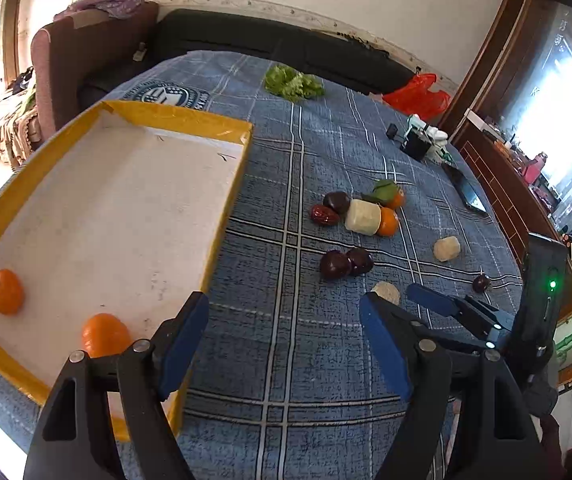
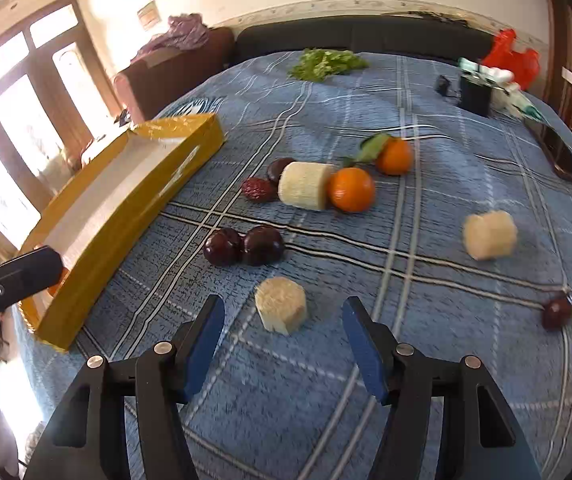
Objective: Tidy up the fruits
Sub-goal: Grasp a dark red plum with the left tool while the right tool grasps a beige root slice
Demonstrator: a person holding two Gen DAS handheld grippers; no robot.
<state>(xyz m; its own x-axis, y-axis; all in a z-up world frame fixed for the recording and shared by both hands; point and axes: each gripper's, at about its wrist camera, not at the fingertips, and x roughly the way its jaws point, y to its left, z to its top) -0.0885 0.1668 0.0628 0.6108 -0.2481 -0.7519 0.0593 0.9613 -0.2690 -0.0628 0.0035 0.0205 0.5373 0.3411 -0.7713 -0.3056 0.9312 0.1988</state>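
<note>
A yellow-rimmed tray (image 1: 174, 114) lies at the left on the blue checked cloth and holds two oranges (image 1: 5, 291) (image 1: 105, 334). My left gripper (image 1: 284, 312) is open and empty over the tray's near right corner. My right gripper (image 2: 284, 314) is open and empty, just short of a pale cut chunk (image 2: 281, 310). Two more oranges (image 2: 351, 189) (image 2: 394, 156), a larger pale chunk (image 2: 305, 186), a red date (image 2: 258, 189) and two dark plums (image 2: 222, 246) (image 2: 263, 245) lie beyond. The right gripper also shows in the left wrist view (image 1: 429, 300).
Another pale chunk (image 2: 489, 234) and a small dark fruit (image 2: 557, 312) lie at the right. Green lettuce (image 2: 325, 63), a black box (image 2: 474, 96), a phone (image 2: 563, 156) and a red bag (image 2: 509, 54) sit at the far side. A sofa runs behind the table.
</note>
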